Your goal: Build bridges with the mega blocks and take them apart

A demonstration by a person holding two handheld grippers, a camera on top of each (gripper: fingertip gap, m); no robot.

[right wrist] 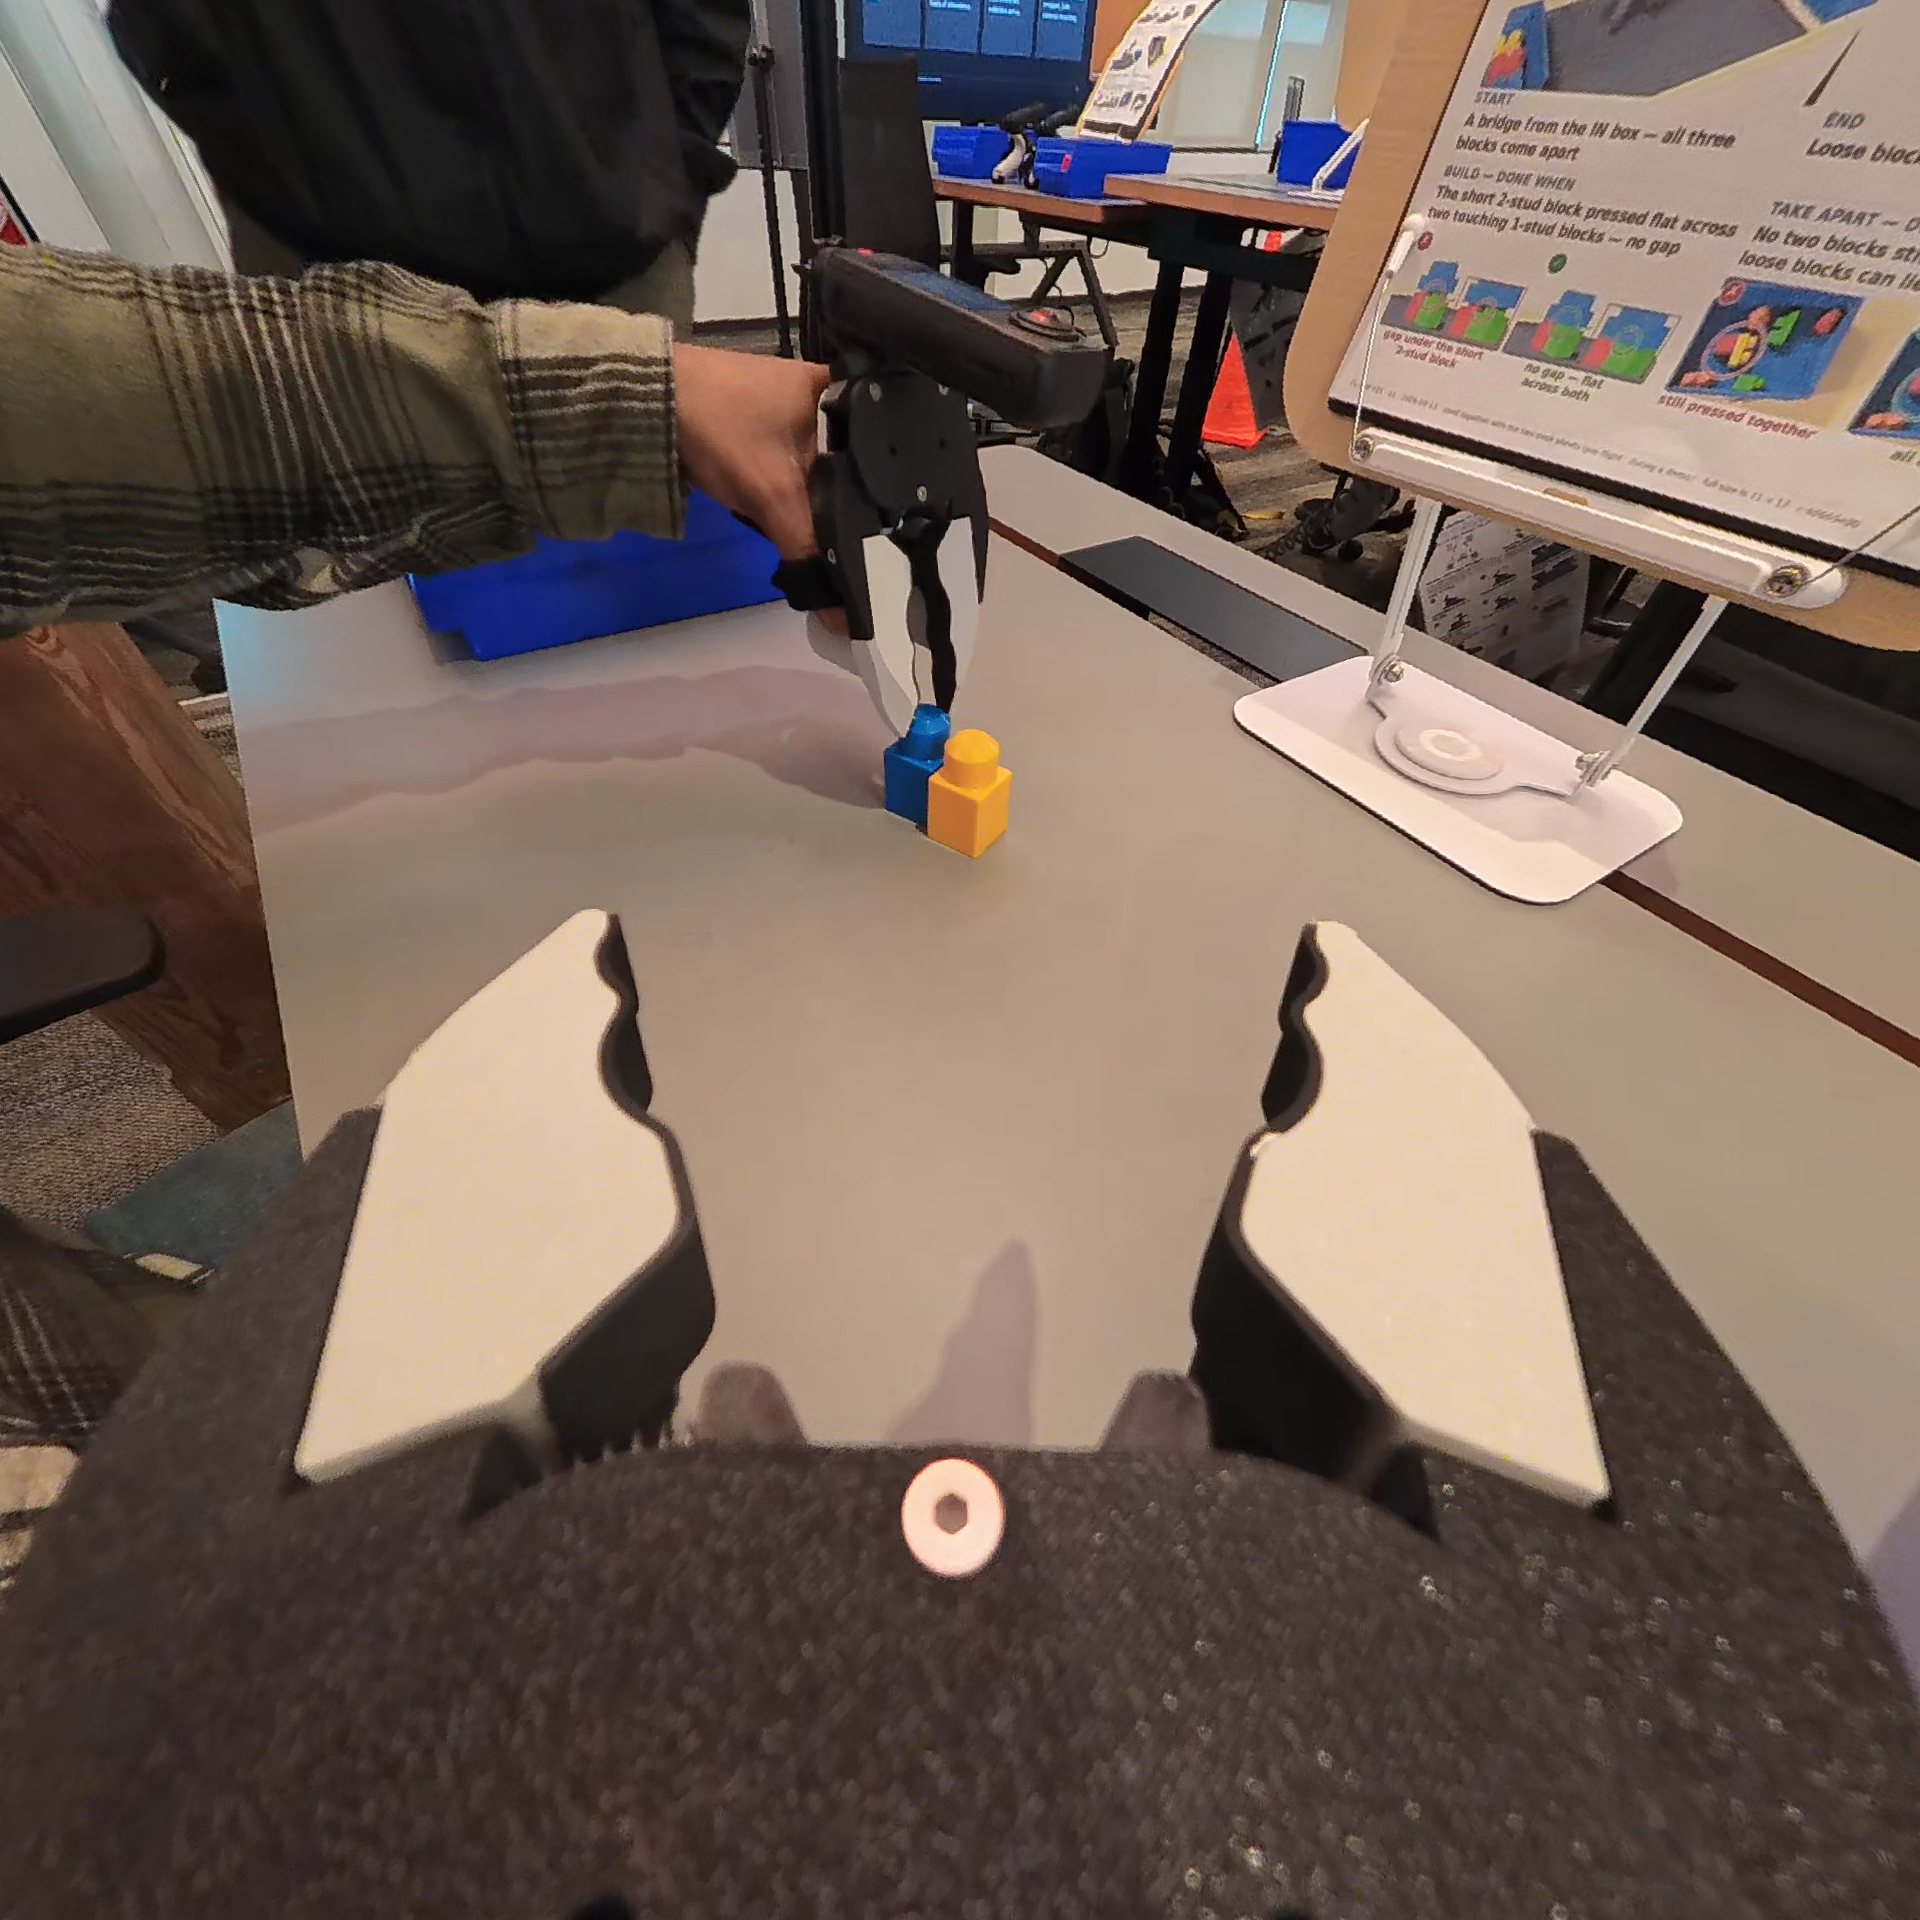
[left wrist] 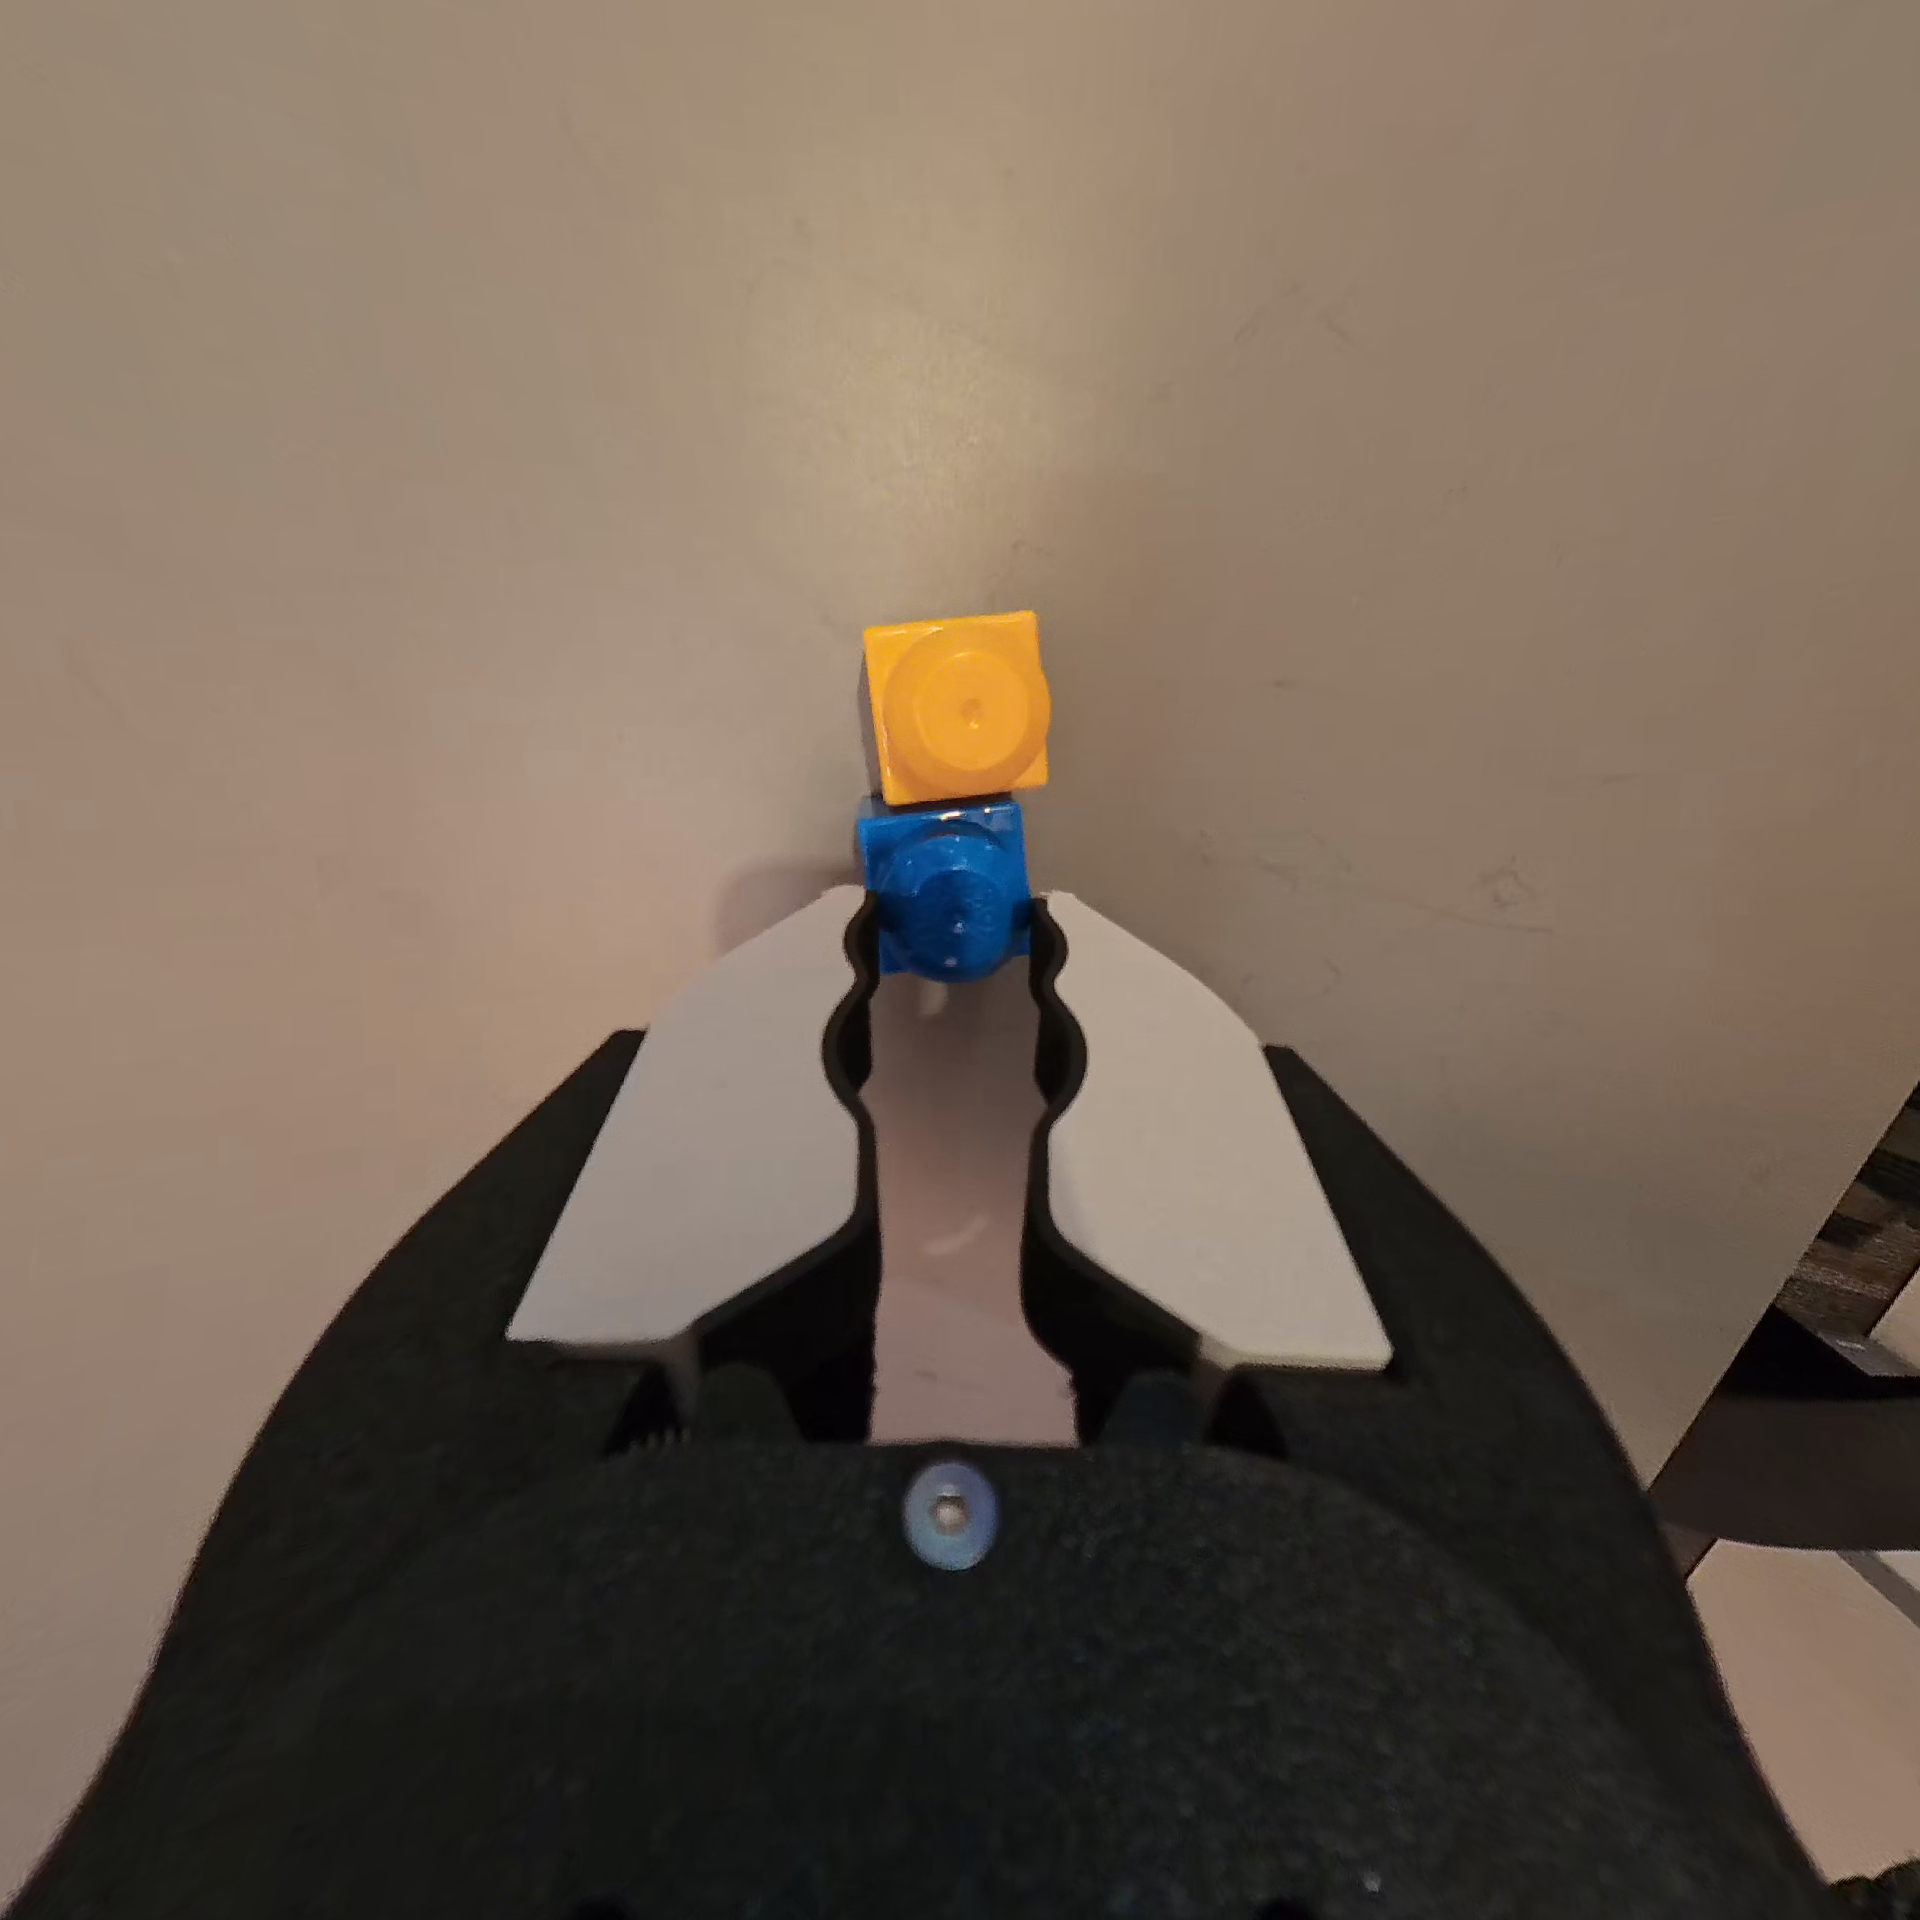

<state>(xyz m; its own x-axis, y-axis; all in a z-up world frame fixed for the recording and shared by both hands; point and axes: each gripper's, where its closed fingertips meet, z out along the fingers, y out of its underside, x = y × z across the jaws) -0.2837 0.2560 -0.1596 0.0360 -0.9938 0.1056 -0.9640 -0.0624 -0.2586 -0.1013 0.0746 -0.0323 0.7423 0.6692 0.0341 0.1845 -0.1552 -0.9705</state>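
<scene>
Squarely between left hand-held gripper [left wrist: 948, 906] fingertips: blue block [left wrist: 940, 902].

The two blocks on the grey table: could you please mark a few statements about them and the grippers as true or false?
1. The left gripper has its fingers closed on the blue block. True.
2. The yellow block is stacked on top of the blue one. False: they stand side by side on the table, touching.
3. The right gripper holds a block. False: its fingers are spread wide and empty.
4. A document stand sits on the table to the right of the blocks in the right wrist view. True.
</scene>
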